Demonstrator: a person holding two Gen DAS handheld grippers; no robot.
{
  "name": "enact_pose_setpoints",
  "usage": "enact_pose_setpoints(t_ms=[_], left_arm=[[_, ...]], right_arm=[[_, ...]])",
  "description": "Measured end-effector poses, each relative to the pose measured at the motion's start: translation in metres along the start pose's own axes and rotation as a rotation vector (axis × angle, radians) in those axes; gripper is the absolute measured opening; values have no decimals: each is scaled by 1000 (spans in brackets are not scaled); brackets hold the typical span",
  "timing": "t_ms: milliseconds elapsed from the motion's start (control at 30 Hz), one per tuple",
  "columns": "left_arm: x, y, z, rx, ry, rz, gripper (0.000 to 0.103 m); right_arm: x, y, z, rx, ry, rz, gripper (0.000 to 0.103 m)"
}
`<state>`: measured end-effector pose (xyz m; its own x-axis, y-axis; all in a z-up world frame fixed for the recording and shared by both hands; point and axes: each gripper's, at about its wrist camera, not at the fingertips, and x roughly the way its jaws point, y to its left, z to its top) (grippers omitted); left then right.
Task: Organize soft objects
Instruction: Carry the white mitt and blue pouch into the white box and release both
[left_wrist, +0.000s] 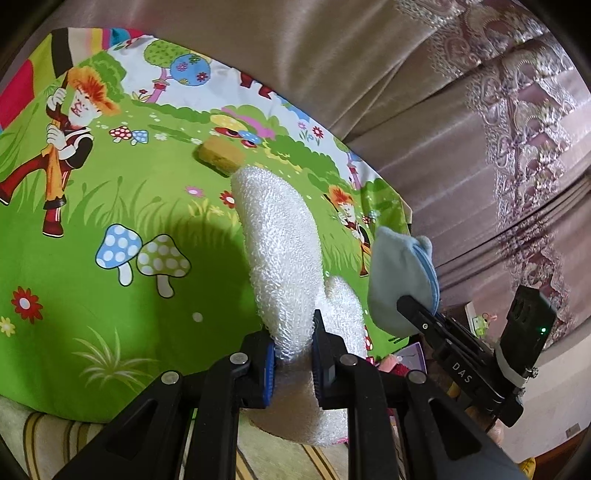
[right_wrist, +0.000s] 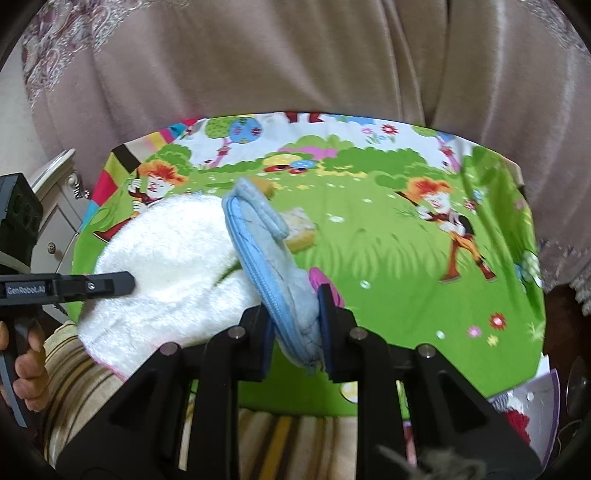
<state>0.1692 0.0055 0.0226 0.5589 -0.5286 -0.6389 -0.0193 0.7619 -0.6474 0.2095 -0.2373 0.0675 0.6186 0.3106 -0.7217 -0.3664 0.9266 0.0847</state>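
Two grippers are held up over a surface (left_wrist: 92, 295) covered by a green cartoon-print cloth (right_wrist: 388, 258), with a pinkish-beige curtain (right_wrist: 258, 66) hanging behind it. Left gripper (left_wrist: 293, 360): fingers closed on a white terry mitt (left_wrist: 280, 236), clear of the cloth, its long end standing up and its cuff hanging below the fingers. Right gripper (right_wrist: 295, 328): fingers closed on the lower end of a pale blue zipped pouch (right_wrist: 266, 243), also off the cloth and just beside the mitt. A yellow sponge (left_wrist: 221, 155) lies on the cloth farther back, well apart from both. A hand (right_wrist: 29, 354) grips the left gripper's handle.
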Motion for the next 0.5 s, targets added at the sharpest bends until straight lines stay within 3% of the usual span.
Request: enact_pose_setpoints(t_ms=[500], left_arm=[[6, -46, -15, 75, 17, -39, 16]], right_arm=[[-47, -44, -34, 85, -21, -56, 25]])
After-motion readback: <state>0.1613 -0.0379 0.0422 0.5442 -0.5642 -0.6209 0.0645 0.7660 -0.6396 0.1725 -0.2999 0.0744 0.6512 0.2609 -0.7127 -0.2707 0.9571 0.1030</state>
